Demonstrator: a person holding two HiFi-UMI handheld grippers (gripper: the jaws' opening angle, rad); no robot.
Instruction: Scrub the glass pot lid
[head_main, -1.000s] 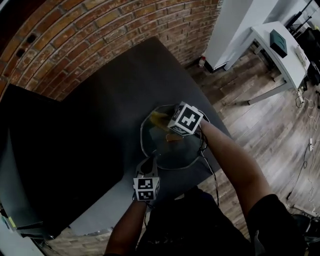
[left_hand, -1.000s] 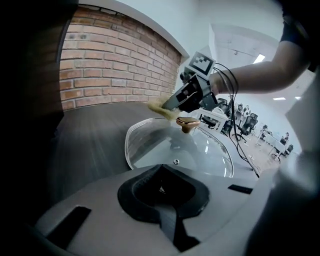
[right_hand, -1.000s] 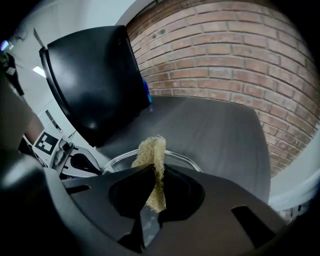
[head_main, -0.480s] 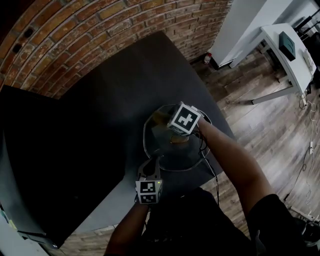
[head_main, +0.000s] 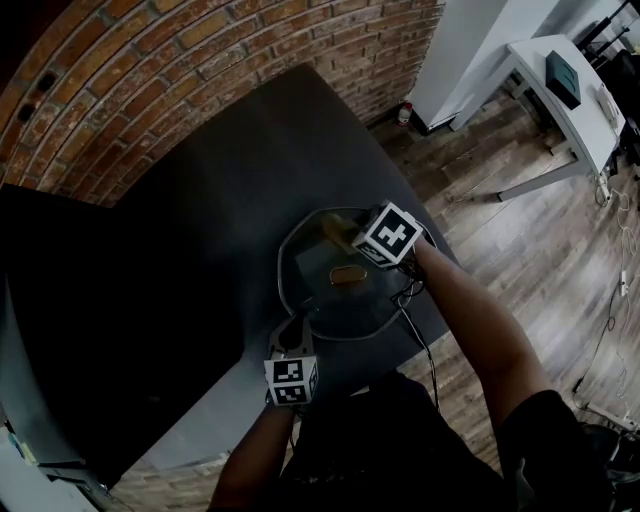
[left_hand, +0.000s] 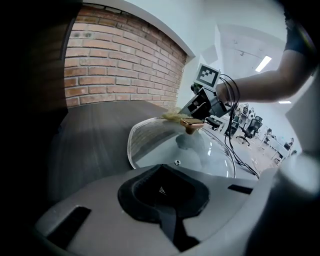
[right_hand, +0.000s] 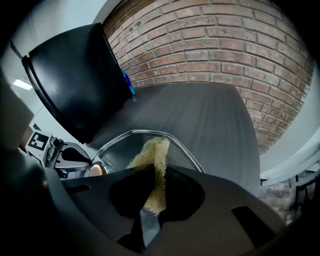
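Brick wall (head_main: 200, 60) stands behind a big dark table (head_main: 180, 250). On the table, close to its near edge, lies the glass pot lid (head_main: 330, 305). The left gripper (head_main: 297, 326) pinches the lid's near rim with its jaws closed. The right gripper (head_main: 345, 238) squeezes a yellow scrubber (right_hand: 150, 155) that touches the lid's far side. A small gold knob (head_main: 347, 275) sits in the middle of the lid.

Lid (left_hand: 165, 145) held down on the table (left_hand: 95, 135).
Left gripper (left_hand: 162, 186) clamps its near rim; right gripper (left_hand: 189, 110) presses a scrubber (left_hand: 172, 115) at the far edge.
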